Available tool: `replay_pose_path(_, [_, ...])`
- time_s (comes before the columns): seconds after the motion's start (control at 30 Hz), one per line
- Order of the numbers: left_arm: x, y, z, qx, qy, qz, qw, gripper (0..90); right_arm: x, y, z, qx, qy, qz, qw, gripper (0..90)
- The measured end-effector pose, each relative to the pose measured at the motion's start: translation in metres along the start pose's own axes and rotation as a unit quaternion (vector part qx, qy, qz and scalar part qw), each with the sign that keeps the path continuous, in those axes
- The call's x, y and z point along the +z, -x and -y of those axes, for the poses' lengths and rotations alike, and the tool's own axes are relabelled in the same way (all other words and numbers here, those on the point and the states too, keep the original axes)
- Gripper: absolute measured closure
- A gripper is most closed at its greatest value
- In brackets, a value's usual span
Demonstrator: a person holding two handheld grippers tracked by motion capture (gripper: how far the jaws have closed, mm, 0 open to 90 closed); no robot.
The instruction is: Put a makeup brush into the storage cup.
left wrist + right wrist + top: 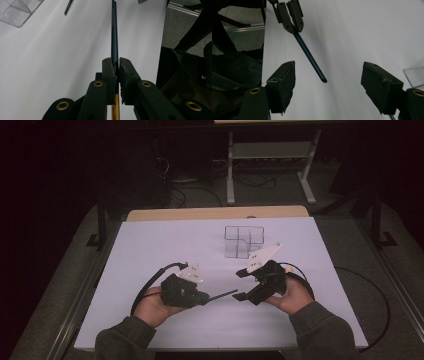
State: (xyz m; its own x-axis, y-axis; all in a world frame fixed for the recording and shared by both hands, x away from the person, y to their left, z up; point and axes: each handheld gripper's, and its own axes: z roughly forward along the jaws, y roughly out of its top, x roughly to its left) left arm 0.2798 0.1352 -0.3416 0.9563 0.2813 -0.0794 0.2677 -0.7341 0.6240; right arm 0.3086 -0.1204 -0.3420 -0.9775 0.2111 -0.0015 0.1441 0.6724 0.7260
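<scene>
Here, low and left of centre in the high view, the left gripper (202,296) had its jaws clamped on a slim dark-blue pencil (114,35); the right gripper (328,82) held its jaws wide beside the tip; a clear plastic compartment box (243,240) stood above centre on the white tabletop (150,245).
</scene>
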Motion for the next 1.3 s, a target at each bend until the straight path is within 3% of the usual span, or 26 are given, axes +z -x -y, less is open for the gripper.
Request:
replay_pose_path(0.03, [0.0, 0.0, 0.0, 0.0, 0.0, 0.0, 1.0, 83.6, 0.001, -0.002, -0.002, 0.008, 0.0, -0.009, 0.9999, 28.2])
replay_pose_path(0.07, [0.0, 0.001, -0.001, 0.0, 0.001, 0.001, 1.0, 83.5, 0.002, -0.001, -0.003, -0.002, -0.002, -0.007, 1.0, 28.8])
replay_pose_path(0.13, [0.001, 0.002, -0.002, 0.002, 0.001, 0.002, 1.0, 83.5, 0.005, -0.002, -0.005, 0.003, -0.004, -0.016, 0.9999, 30.5])
replay_pose_path(0.17, [0.001, 0.002, -0.002, 0.005, 0.0, 0.003, 1.0, 83.5, 0.007, -0.001, -0.005, -0.008, -0.005, -0.016, 0.9998, 31.4])
replay_pose_path(0.47, [0.006, 0.006, -0.007, 0.017, -0.003, 0.01, 0.9998, 83.5, 0.02, -0.001, -0.01, -0.025, -0.026, -0.051, 0.9981, 42.0])
replay_pose_path(1.03, [0.01, 0.01, -0.012, 0.041, -0.008, 0.024, 0.9989, 83.5, 0.035, -0.007, -0.012, -0.066, -0.052, -0.119, 0.9894, 68.2])
replay_pose_path(1.3, [0.011, 0.012, -0.014, 0.045, -0.013, 0.03, 0.9984, 83.5, 0.037, -0.008, -0.012, -0.079, -0.058, -0.139, 0.9855, 81.0])
